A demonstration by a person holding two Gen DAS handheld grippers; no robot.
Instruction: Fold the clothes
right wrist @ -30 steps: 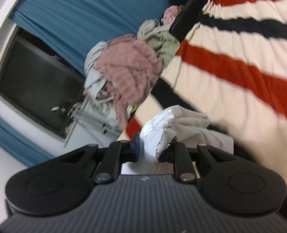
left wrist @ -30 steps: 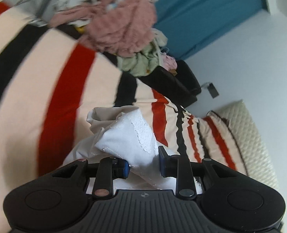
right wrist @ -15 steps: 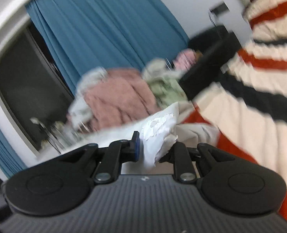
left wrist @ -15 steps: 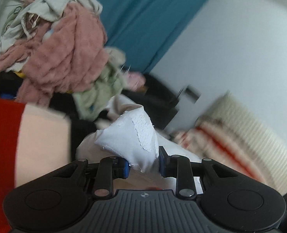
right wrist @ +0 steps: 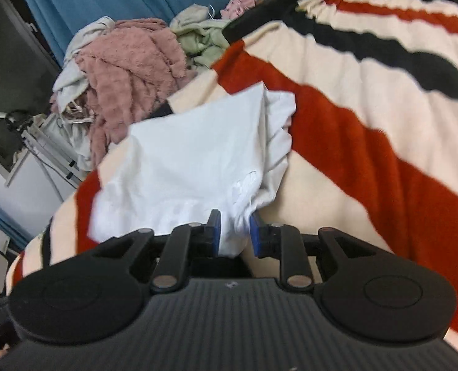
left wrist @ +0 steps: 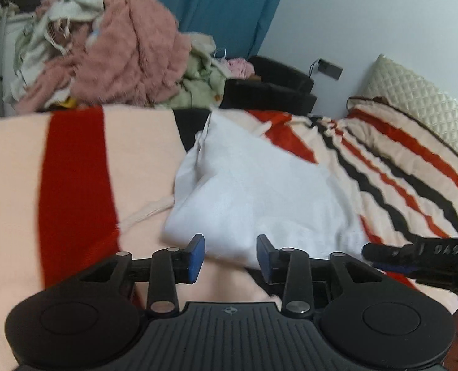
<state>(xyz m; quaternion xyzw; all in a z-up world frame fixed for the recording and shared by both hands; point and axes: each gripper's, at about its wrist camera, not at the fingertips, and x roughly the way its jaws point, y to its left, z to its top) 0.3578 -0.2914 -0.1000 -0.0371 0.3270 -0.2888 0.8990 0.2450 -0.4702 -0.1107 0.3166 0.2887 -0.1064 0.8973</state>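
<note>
White cotton garment [left wrist: 253,191] lies flat on the cream blanket with red and black stripes [left wrist: 74,170]. Left gripper [left wrist: 230,255]: jaws apart, empty, just near of the hem. Right gripper [right wrist: 233,233]: jaws close together, white corner between them; a firm clamp cannot be confirmed. Judgement: let go low, then smooth the layers so edges align. Far left: heap of pink fleece and pale green unfolded clothes [left wrist: 120,49]; blue curtain [left wrist: 229,9] behind; quilted cream headboard [left wrist: 421,105] far right

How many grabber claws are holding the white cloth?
1. The right gripper pinches the white cloth at its near edge; the left gripper sits open just before it.
</note>
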